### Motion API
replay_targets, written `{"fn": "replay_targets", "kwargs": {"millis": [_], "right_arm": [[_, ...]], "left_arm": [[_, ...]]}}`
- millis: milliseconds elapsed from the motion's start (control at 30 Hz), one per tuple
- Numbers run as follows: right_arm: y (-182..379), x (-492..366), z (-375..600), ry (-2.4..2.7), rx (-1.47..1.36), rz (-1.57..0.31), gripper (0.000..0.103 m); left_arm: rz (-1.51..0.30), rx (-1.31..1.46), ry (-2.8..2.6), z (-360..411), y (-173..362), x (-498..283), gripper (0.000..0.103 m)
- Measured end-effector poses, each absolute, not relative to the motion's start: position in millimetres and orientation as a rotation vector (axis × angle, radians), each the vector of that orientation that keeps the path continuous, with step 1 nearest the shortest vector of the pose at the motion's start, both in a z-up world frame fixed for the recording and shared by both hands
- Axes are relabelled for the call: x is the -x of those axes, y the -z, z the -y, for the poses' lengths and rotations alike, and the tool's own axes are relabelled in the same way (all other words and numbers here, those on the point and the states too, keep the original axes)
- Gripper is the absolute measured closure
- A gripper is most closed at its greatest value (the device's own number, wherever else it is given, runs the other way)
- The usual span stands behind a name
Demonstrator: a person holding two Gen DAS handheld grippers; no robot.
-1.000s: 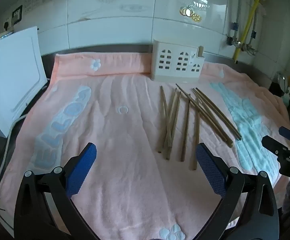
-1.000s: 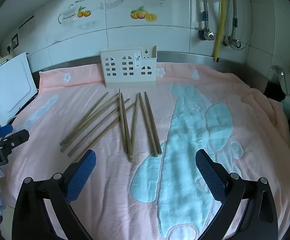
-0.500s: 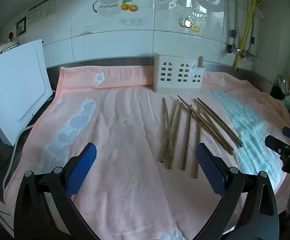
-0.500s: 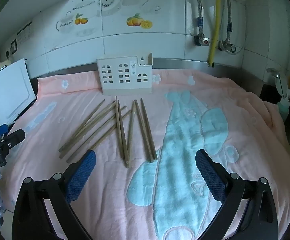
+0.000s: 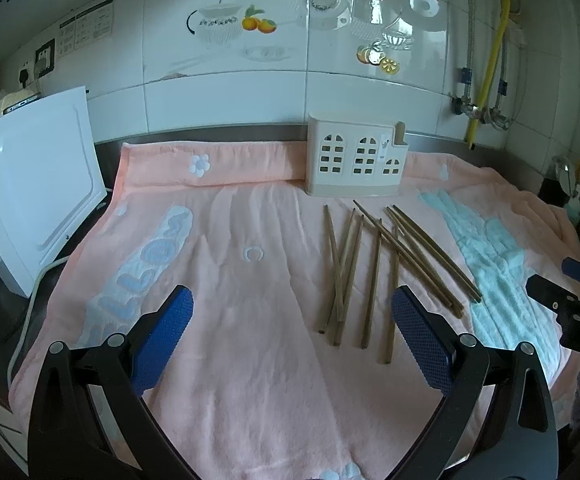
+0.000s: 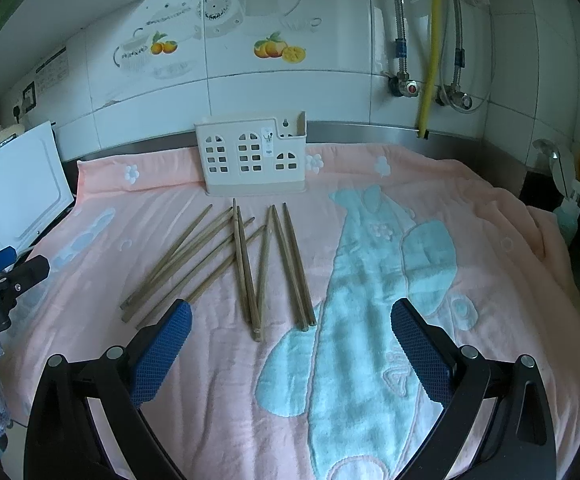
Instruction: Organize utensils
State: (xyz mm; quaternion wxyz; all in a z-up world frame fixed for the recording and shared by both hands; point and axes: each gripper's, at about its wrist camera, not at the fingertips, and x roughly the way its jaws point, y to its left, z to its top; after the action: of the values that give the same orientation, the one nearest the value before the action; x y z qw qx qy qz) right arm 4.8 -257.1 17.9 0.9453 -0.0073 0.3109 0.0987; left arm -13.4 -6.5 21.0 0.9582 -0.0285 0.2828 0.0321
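Right, both tools gape wide, left tool point(image 5: 291, 322) and right tool point(image 6: 291, 328), empty. Brown wooden chopsticks point(image 6: 246, 264) lie scattered on the pink towel point(image 5: 250, 360), before the cream house-shaped plastic holder point(image 6: 252, 158); only the right view catches its slotted, perhaps empty, end.

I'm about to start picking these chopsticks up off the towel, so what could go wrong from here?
1. The chopsticks lie crossed and overlapping, so closing on one may likely drag or flick its neighbours.
2. They rest flat on the soft pink towel; fingertips could pinch the cloth too.
3. The holder looks light and stands free on the towel, so a stick pushed in at an angle might tip it.
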Motion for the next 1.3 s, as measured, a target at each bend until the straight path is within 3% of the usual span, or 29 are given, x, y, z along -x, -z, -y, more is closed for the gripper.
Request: {"fn": "replay_targets", "kwargs": {"millis": [1300], "right_arm": [[-21.1,-3.0,255.1,-0.2,0.012,-0.617,0.006]], "left_arm": [[-0.559,0.065,-0.063,5.9,-24.9,16.2,0.005]]}}
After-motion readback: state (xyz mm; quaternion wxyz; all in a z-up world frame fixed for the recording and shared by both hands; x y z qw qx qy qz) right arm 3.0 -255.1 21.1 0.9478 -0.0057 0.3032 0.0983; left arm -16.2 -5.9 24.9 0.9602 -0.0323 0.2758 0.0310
